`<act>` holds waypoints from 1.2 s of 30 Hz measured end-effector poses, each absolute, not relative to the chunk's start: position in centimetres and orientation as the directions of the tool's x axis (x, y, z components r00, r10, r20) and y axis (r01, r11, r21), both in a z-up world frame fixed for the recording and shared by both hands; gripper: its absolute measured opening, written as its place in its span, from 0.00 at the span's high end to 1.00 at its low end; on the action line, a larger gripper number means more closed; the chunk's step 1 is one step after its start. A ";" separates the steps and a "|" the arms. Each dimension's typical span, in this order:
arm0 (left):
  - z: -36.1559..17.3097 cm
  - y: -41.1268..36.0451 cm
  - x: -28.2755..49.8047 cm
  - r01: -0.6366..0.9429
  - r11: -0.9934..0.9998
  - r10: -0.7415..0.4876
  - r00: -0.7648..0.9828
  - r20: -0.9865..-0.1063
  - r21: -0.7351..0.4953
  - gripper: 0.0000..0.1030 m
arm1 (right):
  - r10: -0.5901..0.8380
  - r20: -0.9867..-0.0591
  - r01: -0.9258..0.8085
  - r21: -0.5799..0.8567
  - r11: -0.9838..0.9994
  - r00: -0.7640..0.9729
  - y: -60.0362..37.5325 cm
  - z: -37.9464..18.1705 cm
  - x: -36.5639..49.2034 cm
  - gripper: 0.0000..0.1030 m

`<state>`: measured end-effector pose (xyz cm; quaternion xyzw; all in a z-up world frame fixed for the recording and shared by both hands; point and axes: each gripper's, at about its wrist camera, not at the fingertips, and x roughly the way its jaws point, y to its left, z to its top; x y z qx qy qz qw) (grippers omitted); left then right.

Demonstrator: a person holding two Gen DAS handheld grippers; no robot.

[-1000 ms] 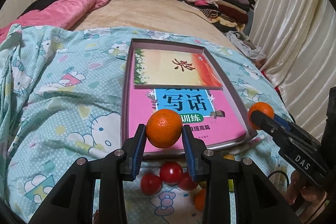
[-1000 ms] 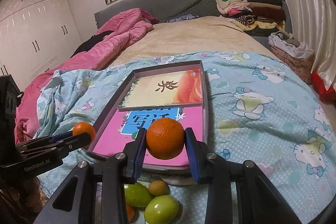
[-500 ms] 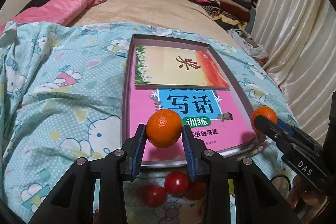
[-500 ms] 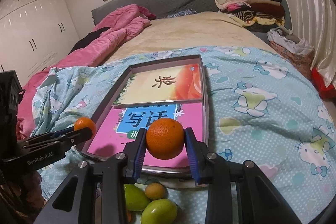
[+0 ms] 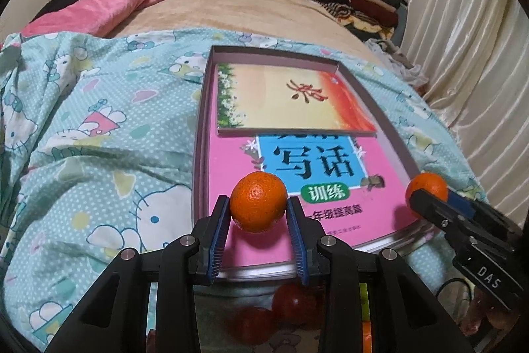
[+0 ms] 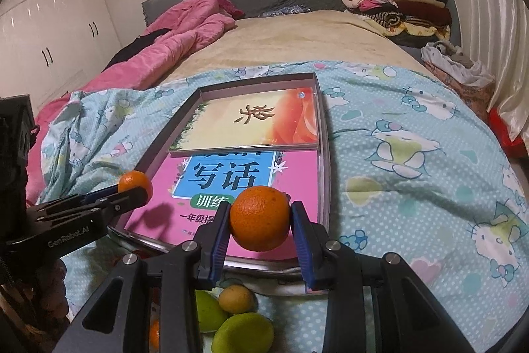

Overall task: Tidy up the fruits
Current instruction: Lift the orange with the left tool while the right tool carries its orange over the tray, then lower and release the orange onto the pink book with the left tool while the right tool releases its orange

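Observation:
My left gripper [image 5: 258, 208] is shut on an orange [image 5: 258, 201], held above the near end of a shallow tray [image 5: 211, 62] lined with a pink book [image 5: 330, 184]. My right gripper [image 6: 259, 219] is shut on a second orange [image 6: 259, 217] over the tray's [image 6: 325, 161] near right edge. Each gripper shows in the other's view: the right gripper [image 5: 426, 197] with its orange [image 5: 426, 187] sits at the tray's right corner, the left gripper [image 6: 135, 191] with its orange [image 6: 134, 181] at the left rim. Red fruits [image 5: 291, 300] lie below the left fingers. Green fruits [image 6: 243, 331] and a small yellow one [image 6: 236, 298] lie under the right fingers.
The tray rests on a teal cartoon-print quilt [image 5: 99, 154] on a bed. A yellow-orange book [image 5: 291, 98] fills the tray's far half. A pink duvet [image 6: 185, 38] lies at the back left, folded clothes [image 6: 396, 2] at the back right, curtains [image 5: 469, 38] on the right.
The left gripper has moved forward and down over the tray with its orange, so the tray looks larger and the red fruits have slid lower in view. The right gripper has hardly moved.

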<state>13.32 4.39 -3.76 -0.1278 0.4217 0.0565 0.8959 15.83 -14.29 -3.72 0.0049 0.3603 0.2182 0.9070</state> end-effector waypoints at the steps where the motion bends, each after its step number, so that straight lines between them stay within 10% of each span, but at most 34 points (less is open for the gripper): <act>1: -4.0 4.3 13.4 -0.208 0.962 -0.006 0.632 -0.775 -0.177 0.65 | 0.395 -0.655 -0.393 0.160 0.906 0.645 -14.2 -3.8 15.8 0.65; 36: -5.0 3.5 13.2 -0.178 0.977 0.016 0.619 -0.785 -0.121 0.65 | 0.328 -0.699 -0.369 0.099 0.924 0.635 -13.8 -5.1 16.4 0.64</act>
